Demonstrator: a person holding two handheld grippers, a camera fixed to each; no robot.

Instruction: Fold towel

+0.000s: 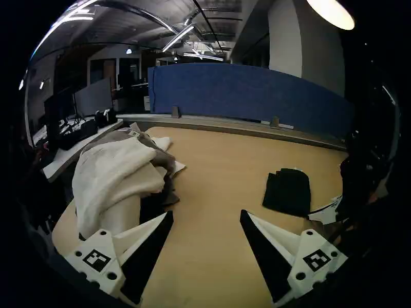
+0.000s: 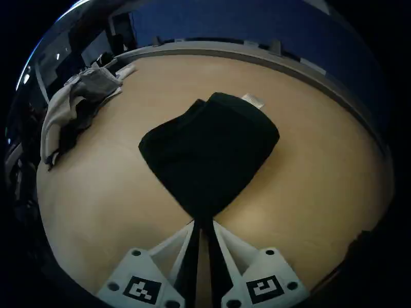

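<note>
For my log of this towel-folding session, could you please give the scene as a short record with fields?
surface: wooden table, with a blue partition behind it
task item: black towel, folded, lying flat on the table
other cloth: light towels, an unfolded heap near the table's edge, apart from the black towel
left gripper: open, over bare table, holding nothing
right gripper: shut on the near corner of the black towel
</note>
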